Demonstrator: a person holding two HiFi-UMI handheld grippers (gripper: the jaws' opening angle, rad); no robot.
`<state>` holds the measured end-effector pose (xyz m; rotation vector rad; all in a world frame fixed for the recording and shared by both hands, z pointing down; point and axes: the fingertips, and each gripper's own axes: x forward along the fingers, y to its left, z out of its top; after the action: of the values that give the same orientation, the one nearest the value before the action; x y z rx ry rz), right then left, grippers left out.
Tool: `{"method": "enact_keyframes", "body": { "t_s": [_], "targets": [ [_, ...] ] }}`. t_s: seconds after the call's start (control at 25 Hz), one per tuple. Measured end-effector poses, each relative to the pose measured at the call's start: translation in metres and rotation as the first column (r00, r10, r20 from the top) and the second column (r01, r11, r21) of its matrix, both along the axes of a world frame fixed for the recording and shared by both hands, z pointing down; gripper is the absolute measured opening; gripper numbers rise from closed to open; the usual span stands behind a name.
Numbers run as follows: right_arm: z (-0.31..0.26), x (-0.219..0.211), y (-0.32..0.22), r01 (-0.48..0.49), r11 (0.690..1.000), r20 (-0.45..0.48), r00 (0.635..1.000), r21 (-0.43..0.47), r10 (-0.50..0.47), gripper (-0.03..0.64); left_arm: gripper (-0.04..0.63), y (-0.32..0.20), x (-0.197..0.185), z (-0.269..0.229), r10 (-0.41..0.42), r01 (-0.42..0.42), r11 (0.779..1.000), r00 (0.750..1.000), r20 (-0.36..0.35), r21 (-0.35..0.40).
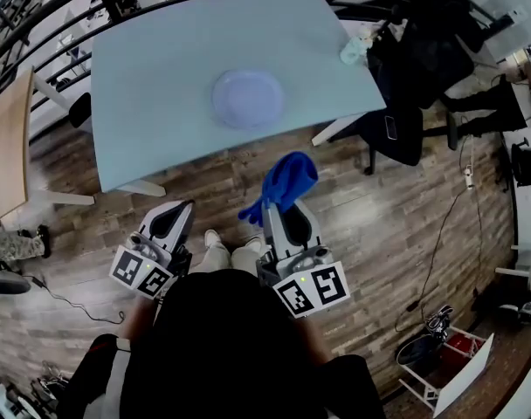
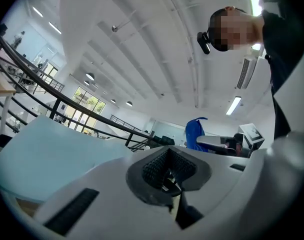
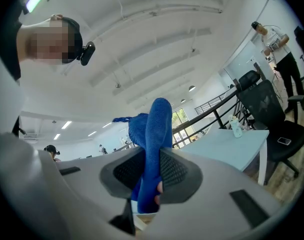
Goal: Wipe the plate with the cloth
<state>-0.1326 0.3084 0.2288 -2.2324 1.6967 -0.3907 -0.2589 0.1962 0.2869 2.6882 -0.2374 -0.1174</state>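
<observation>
right hand-held gripper (image 1: 283, 215) clamped on cloth (image 1: 290, 177), well short of plate (image 1: 247, 98) | left hand-held gripper (image 1: 172, 219) jaws together, empty | next: press cloth flat, circle the plate

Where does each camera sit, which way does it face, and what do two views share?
Head view: on the person's head, looking steeply down at the pale blue table and round lilac plate; dark-clad torso, left gripper, right gripper show.
Left gripper view: on the left gripper, tilted up at the ceiling; shut, empty jaws and the person's head show.
Right gripper view: on the right gripper, tilted up too; jaws clamp the blue terry cloth.
Shared: cloth and table appear in all three.
</observation>
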Motion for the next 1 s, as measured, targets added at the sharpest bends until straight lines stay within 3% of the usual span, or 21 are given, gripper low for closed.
{"method": "enact_keyframes", "body": {
  "t_s": [0.44,0.72,1.0],
  "targets": [
    [0.003,0.035,0.061,-0.018,1.0,-0.041,0.999,-0.014,0.017,0.078,0.0,0.065,0.05,-0.016,0.041,-0.041,0.998,0.999,0.002,0.048],
    [0.006,0.048,0.08,0.008,0.999,-0.066,0.998,-0.042,-0.011,0.078,0.0,0.079,0.068,-0.013,0.003,-0.003,0.999,1.0,-0.008,0.052],
    [0.014,0.073,0.071,0.003,0.998,-0.065,0.998,-0.056,-0.007,0.078,0.0,0.072,0.09,-0.012,0.004,-0.004,0.994,1.0,-0.004,0.109]
  ]
}}
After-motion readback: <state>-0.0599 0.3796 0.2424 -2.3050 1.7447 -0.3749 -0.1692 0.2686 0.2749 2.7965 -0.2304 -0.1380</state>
